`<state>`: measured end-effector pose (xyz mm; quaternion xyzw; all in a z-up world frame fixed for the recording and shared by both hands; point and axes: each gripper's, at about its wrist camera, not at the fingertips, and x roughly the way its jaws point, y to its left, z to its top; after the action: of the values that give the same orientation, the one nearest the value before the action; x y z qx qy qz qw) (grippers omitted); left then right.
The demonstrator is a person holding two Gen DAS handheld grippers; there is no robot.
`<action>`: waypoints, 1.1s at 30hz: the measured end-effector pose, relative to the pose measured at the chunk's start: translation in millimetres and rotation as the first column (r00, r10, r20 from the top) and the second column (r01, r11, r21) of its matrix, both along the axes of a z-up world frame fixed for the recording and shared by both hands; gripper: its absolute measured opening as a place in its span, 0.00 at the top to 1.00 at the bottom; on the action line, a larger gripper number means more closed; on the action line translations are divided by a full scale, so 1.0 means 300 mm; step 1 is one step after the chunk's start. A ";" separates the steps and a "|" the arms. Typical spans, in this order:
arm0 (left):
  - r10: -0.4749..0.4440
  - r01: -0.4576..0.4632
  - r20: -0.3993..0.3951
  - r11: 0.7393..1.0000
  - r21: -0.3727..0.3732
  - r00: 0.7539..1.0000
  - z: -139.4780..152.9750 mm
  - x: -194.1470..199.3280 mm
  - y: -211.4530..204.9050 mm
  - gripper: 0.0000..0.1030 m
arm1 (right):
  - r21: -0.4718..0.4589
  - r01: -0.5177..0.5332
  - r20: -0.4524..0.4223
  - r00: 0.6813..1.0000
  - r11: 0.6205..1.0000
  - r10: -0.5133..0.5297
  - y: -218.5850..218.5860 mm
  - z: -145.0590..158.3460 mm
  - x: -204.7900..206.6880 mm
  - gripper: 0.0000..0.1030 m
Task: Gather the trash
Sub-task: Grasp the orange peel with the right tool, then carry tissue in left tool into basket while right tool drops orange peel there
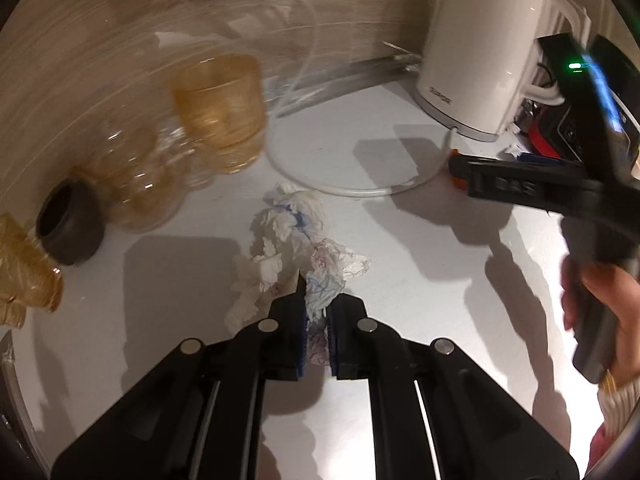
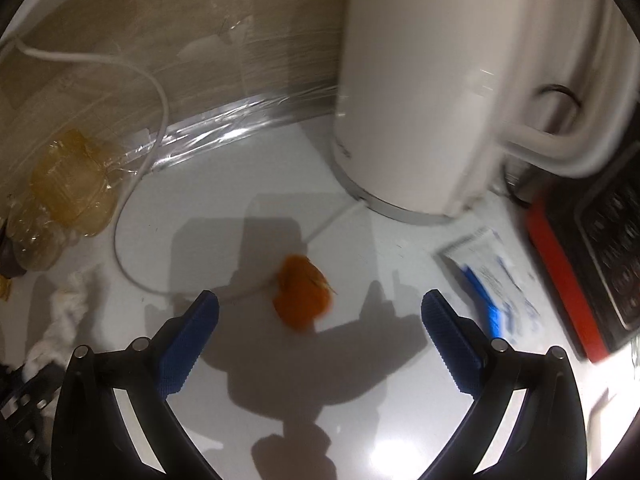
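On a white desk [image 1: 440, 300], the left gripper [image 1: 318, 312] has its jaws clenched on crumpled tissue [image 1: 296, 240], not yet lifted; the right gripper [image 2: 320, 312], jaws released, hovers over an orange scrap [image 2: 302, 292] at twelve o'clock; most collecting seems left

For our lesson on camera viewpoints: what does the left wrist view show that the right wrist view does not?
Only the left wrist view: the left tool shut on the crumpled tissue, a dark small pot, and a hand holding the right tool.
Only the right wrist view: the right tool open before an orange scrap, and a blue-and-white packet.
Both: the white kettle, its cord and amber glassware.
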<state>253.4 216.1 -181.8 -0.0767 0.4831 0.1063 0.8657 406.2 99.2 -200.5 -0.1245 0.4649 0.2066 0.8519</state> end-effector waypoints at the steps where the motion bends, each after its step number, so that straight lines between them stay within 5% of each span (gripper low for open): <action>1: 0.005 -0.005 0.001 1.000 0.003 1.000 0.002 -0.009 0.014 0.92 | -0.004 -0.005 -0.002 1.000 1.000 0.005 0.019 -0.011 0.010 0.02; 8: 0.024 -0.024 0.000 1.000 -0.006 1.000 0.000 -0.041 0.060 0.92 | -0.007 0.000 -0.022 1.000 1.000 0.000 0.058 -0.057 0.047 0.18; 22: 0.005 -0.005 0.010 1.000 -0.025 1.000 -0.002 -0.015 0.039 0.92 | -0.001 -0.078 -0.040 0.996 0.997 0.078 0.017 -0.064 0.047 0.20; 28: 0.007 -0.007 0.010 1.000 -0.027 1.000 -0.007 -0.001 0.038 0.92 | 0.009 -0.120 -0.067 0.990 0.993 0.121 -0.013 -0.078 0.058 0.35; 33: 0.008 -0.007 0.006 0.999 -0.036 1.000 -0.012 0.005 0.031 0.92 | 0.018 -0.114 -0.082 0.990 0.993 0.115 -0.031 -0.065 0.068 0.76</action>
<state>254.9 225.4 -185.4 -0.0946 0.4818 0.1005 0.8653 426.5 89.8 -220.1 -0.1366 0.4904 0.2631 0.8195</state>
